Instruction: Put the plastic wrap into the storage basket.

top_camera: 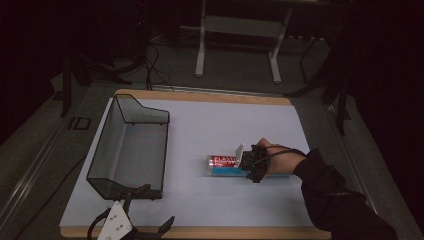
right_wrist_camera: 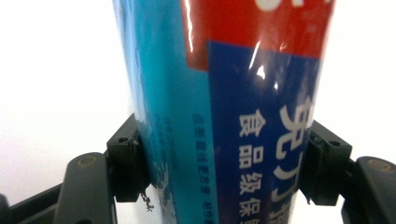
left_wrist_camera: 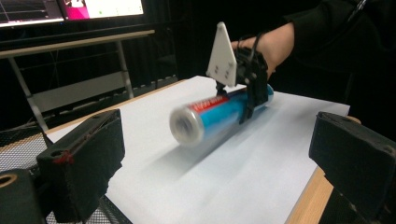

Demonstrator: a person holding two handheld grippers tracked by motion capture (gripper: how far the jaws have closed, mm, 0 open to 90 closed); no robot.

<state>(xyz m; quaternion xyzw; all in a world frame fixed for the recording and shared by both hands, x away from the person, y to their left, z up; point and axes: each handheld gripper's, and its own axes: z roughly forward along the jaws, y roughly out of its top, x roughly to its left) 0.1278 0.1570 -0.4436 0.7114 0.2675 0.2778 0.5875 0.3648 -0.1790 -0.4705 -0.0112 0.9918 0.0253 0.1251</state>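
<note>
The roll point(top_camera: 223, 164) lies near the middle of the tabletop point(top_camera: 210, 125), long axis along the near edge, capped end toward the mesh bin point(top_camera: 131, 150). My right gripper point(top_camera: 251, 164) clamps it; its own view shows both pads point(right_wrist_camera: 128, 161) pressing the label. My left gripper point(top_camera: 142, 220) stands open at the near edge.

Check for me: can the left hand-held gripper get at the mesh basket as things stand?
Probably yes. The left hand-held gripper sits open right by the near end of the mesh basket, with nothing between them; the roll lies well off to the side.
</note>
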